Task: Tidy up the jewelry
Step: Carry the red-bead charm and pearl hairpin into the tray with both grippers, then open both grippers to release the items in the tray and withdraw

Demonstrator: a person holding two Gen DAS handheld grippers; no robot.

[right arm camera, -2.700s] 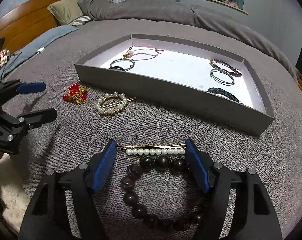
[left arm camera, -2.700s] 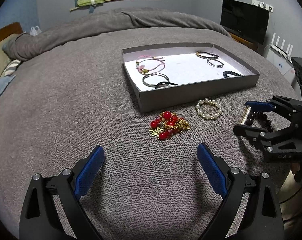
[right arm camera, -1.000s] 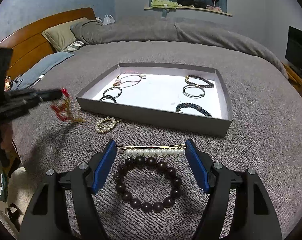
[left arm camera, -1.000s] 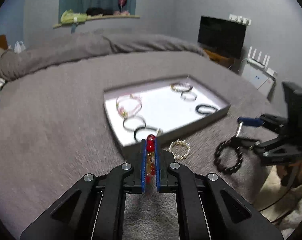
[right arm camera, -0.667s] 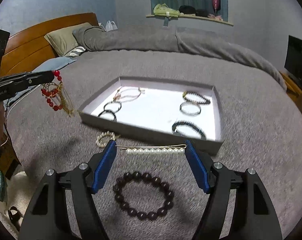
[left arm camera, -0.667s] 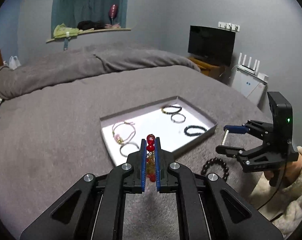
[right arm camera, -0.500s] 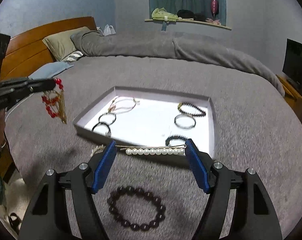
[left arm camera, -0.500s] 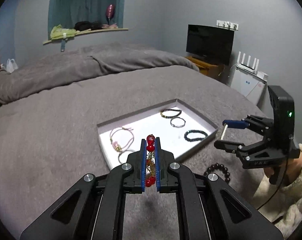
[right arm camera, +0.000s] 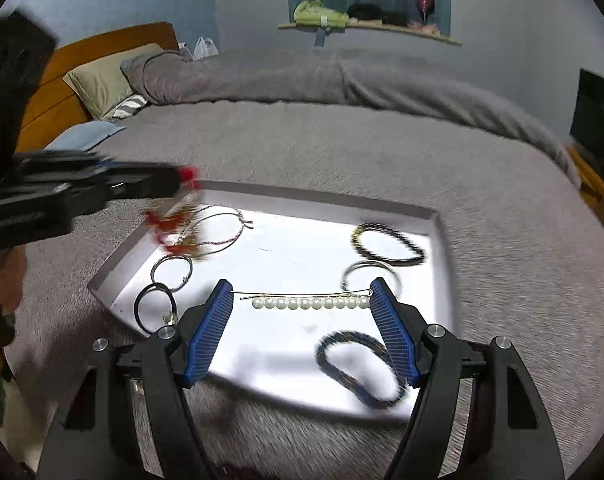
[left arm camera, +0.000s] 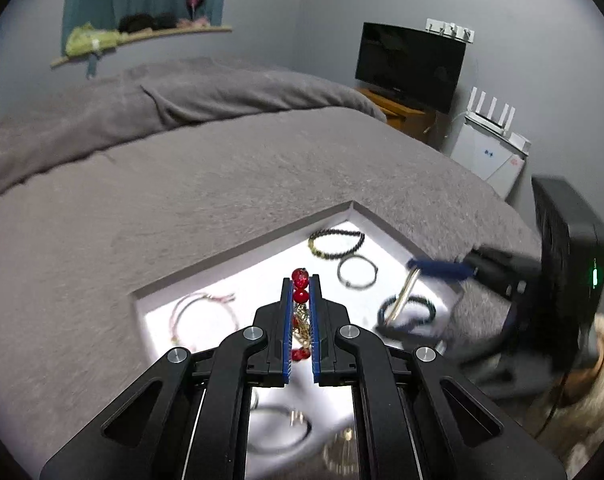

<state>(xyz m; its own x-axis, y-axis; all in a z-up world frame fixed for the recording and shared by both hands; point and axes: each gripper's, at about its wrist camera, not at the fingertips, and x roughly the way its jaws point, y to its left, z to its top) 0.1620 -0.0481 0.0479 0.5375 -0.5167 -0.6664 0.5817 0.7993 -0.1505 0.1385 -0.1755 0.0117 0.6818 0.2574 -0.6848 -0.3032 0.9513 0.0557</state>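
Observation:
My left gripper [left arm camera: 301,284] is shut on the red bead and gold chain piece [left arm camera: 301,300], which hangs over the left part of the grey tray [left arm camera: 238,254]. From the right wrist view that same gripper [right arm camera: 174,178] reaches in from the left, with the red piece [right arm camera: 170,224] blurred beneath its tips. My right gripper [right arm camera: 302,298] holds the pearl hair pin [right arm camera: 310,303] lengthwise between its wide-set blue pads, above the tray's white floor [right arm camera: 286,256]. In the left wrist view the right gripper [left arm camera: 422,292] is blurred at the tray's right side.
Several bracelets and hair ties lie in the tray: a pink cord bracelet [left arm camera: 204,314], a dark bead bracelet [right arm camera: 388,242], a silver ring [right arm camera: 370,274], a blue braided band [right arm camera: 360,368]. The tray sits on a grey bedspread [left arm camera: 142,200]. A TV [left arm camera: 412,66] stands beyond the bed.
Both grippers have moved forward from the bedspread to above the tray. The dark bead bracelet and pearl ring that lay in front of the tray have dropped out of view.

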